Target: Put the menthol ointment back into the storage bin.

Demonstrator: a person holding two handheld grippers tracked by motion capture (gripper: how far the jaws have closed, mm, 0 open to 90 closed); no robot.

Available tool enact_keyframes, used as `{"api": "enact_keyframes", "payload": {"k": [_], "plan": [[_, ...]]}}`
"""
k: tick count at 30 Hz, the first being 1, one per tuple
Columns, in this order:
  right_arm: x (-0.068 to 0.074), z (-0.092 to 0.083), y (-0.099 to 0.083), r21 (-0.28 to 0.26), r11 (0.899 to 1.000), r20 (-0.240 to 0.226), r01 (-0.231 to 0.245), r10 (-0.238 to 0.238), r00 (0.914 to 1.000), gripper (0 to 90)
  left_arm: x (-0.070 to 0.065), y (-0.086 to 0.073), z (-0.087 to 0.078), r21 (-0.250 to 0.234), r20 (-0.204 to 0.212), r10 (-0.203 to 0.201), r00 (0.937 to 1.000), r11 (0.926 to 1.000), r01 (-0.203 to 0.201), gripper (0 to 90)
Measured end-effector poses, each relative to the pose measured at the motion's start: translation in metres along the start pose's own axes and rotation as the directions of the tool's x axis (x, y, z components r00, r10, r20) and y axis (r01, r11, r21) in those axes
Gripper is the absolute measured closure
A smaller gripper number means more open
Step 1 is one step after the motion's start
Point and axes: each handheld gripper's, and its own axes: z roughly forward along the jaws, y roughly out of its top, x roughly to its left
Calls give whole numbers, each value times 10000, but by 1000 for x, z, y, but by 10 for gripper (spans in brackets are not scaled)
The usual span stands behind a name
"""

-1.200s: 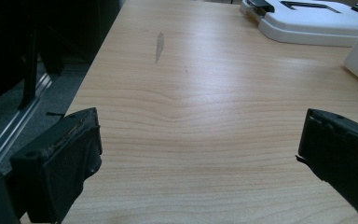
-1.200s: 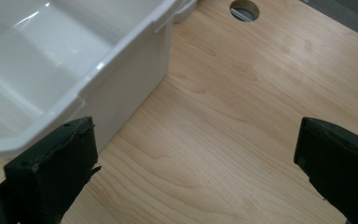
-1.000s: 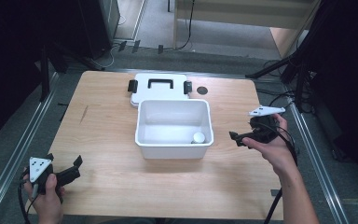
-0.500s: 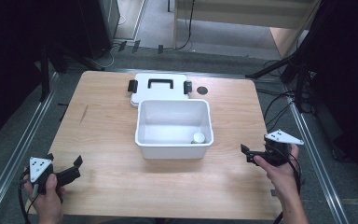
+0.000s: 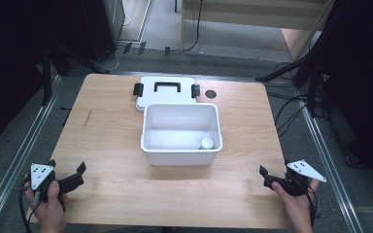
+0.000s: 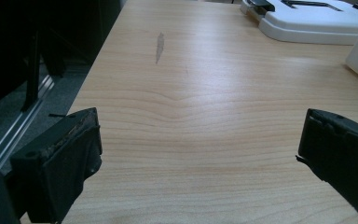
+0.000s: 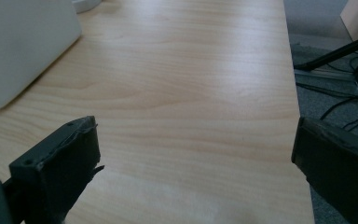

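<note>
A white bin (image 5: pixel 181 128) sits mid-surface; left gripper (image 5: pixel 68 175) and right gripper (image 5: pixel 267 175) flank it nearer the person, jaws apart.

lid (image 5: pixel 165 92) behind bin (image 5: pixel 181 128), cup (image 5: pixel 207 143) inside

high: above, forward-down | gripper views: low, near table (image 5: pixel 111 145) | shared: tabletop

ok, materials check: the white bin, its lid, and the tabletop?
White bin: looks like moulded plastic, smooth with a slight sheen, rounded corners and rolled rim. Lid: probably the same white plastic, with a black handle and side clips, likely plastic too. Tabletop: light wood or a wood-look laminate, grain lines visible, satin finish with soft glare; the pictures can't settle which.
</note>
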Motion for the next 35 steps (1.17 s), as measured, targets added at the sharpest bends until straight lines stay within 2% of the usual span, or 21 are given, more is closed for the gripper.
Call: {"api": "enact_keyframes", "payload": {"k": [6,9,13,16,23,28,35], "plan": [[3,-11,-19,-61,9999,252,-90,92,9996,14,0,0,0,-2,18,3,10000,10000,-3,0],[2,-13,-27,137,9999,308,8,-13,9995,14,0,0,0,19,6,15,10000,10000,-15,0],[-4,-14,-27,-89,9992,304,-382,384,9988,14,0,0,1,73,28,7,10000,10000,-7,0],[-6,-14,-26,-195,9987,308,-480,485,9983,14,1,0,1,129,60,-49,10000,9999,48,0],[-3,-13,-26,-113,9999,372,-69,73,9993,46,1,1,1,154,103,-69,9999,9999,67,0],[-5,-13,-26,-25,9995,325,-317,317,9990,68,2,1,2,171,142,-110,9998,9998,108,0],[-4,-12,-25,39,9996,332,-278,277,9991,78,1,1,2,261,149,-50,9999,9996,46,0]]}}
